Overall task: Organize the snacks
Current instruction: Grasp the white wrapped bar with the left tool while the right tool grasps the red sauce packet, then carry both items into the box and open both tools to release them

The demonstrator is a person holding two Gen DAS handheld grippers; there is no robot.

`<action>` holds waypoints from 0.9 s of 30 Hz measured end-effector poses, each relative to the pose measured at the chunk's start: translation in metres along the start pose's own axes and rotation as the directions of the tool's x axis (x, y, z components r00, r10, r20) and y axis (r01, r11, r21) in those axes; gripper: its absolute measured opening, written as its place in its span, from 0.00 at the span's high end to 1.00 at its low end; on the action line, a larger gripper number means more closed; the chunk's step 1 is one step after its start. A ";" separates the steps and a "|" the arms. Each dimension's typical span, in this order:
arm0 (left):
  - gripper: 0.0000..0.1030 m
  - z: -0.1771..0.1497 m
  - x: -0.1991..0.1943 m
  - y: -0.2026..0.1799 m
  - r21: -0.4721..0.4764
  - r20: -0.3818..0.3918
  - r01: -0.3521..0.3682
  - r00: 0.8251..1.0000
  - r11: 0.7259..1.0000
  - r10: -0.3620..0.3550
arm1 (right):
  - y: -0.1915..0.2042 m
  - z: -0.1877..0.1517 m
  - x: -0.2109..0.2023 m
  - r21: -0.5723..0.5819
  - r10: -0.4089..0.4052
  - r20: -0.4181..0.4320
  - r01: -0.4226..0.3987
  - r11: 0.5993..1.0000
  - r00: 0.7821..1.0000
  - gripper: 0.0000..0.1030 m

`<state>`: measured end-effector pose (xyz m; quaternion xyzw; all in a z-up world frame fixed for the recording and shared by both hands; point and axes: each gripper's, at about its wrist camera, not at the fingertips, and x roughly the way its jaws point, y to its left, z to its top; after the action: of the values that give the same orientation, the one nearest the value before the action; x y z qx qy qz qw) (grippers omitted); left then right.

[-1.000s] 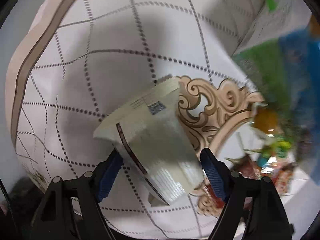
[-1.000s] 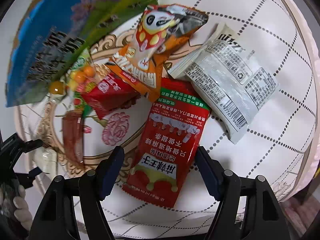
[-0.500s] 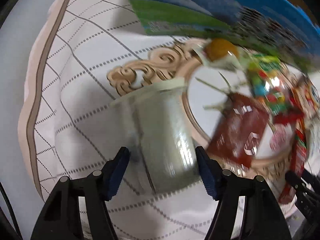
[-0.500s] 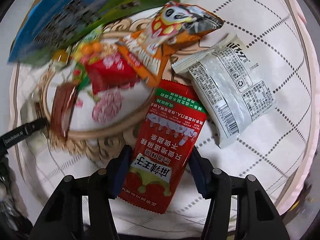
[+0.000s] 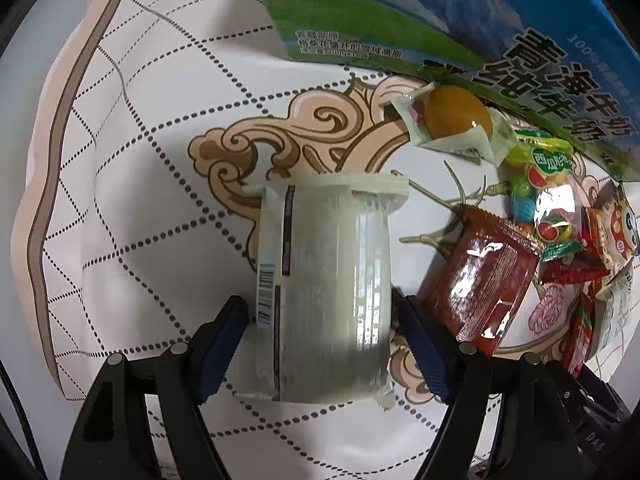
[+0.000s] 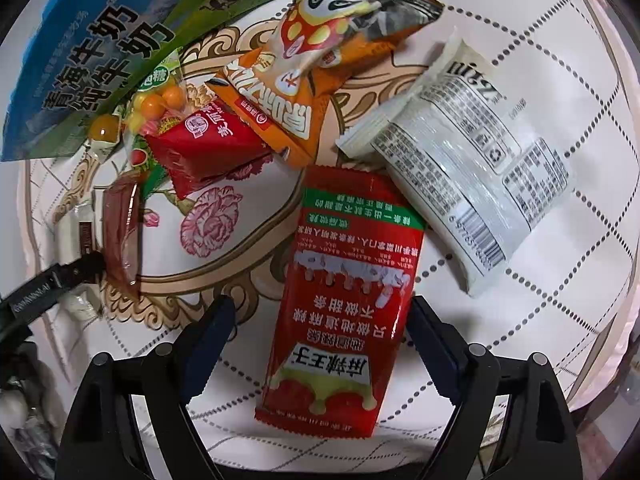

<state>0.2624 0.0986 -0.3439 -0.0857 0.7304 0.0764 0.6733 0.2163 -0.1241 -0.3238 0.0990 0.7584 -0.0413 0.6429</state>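
On the patterned tablecloth (image 5: pixel 152 216) the snacks lie mostly unsorted, so the job looks early or mid-way. Left gripper (image 5: pixel 322 322) points down over a pale silvery packet (image 5: pixel 324 280); its jaws have just been opening, and the packet lies between them, flat on the cloth, with the pads close beside its edges but apparently not pressing. Right gripper (image 6: pixel 316 332) likewise has just been opening; a red packet (image 6: pixel 344 292) lies between its wide-set jaws, with a clear gap on one side, resting on the cloth. Both packets appear set down side by side with others rather than carried. Left to sort, by my reading: the orange bag (image 6: pixel 320 60), white packet (image 6: pixel 472 160), small red pack (image 6: pixel 200 148), dark red sachet (image 5: pixel 484 276), candies (image 5: pixel 548 184) and jelly cup (image 5: pixel 456 116), heaped against the blue-green box (image 5: pixel 460 12).
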 end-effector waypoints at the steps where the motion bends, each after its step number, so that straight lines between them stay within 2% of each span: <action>1: 0.37 0.002 -0.003 -0.001 0.001 0.011 -0.003 1.000 1.000 0.003 | 0.000 -0.001 -0.001 0.001 -0.010 0.010 0.010 1.000 1.000 0.22; 2: 0.45 0.007 -0.005 0.000 0.009 0.027 -0.014 1.000 1.000 0.013 | 0.001 -0.005 -0.003 0.003 -0.021 0.024 0.021 1.000 0.999 0.26; 3: 0.46 0.005 -0.008 -0.003 0.019 0.038 -0.018 0.999 1.000 0.017 | 0.001 -0.006 -0.006 0.002 -0.030 0.042 0.030 1.000 0.999 0.39; 4: 0.46 0.000 -0.012 -0.006 0.024 0.048 -0.017 0.999 1.000 0.016 | -0.001 -0.008 -0.009 0.001 -0.025 0.052 0.025 1.000 0.998 0.46; 6: 0.46 -0.004 -0.017 -0.007 0.035 0.059 -0.015 0.998 0.999 0.013 | -0.005 -0.011 -0.018 -0.003 -0.018 0.065 0.018 1.000 0.998 0.50; 10: 0.46 -0.031 -0.027 -0.011 0.048 0.081 0.003 0.997 0.999 -0.007 | -0.021 -0.024 -0.044 -0.021 0.008 0.073 -0.006 1.000 0.997 0.53; 15: 0.46 -0.058 -0.044 -0.019 0.057 0.104 0.043 0.993 0.997 -0.048 | -0.009 -0.044 -0.072 -0.060 0.081 0.088 -0.076 0.995 0.993 0.55; 17: 0.46 -0.072 -0.064 -0.014 0.070 0.126 0.060 0.990 0.996 -0.069 | -0.005 -0.049 -0.090 -0.087 0.112 0.103 -0.103 0.991 0.988 0.55; 20: 0.47 -0.067 -0.096 -0.021 0.084 0.176 0.107 0.977 0.991 -0.120 | 0.007 -0.043 -0.112 -0.122 0.164 0.130 -0.149 0.981 0.978 0.55; 23: 0.47 -0.060 -0.138 -0.018 0.111 0.240 0.160 0.954 0.981 -0.182 | 0.019 -0.027 -0.150 -0.159 0.223 0.172 -0.197 0.967 0.959 0.55; 27: 0.46 -0.007 -0.178 -0.030 0.155 0.296 0.228 0.918 0.961 -0.266 | 0.043 0.016 -0.195 -0.196 0.284 0.244 -0.240 0.951 0.927 0.55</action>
<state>0.2761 0.0712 -0.1662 -0.1245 0.6006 -0.0396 0.7888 0.2706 -0.1040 -0.1321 0.1402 0.6448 0.0943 0.7454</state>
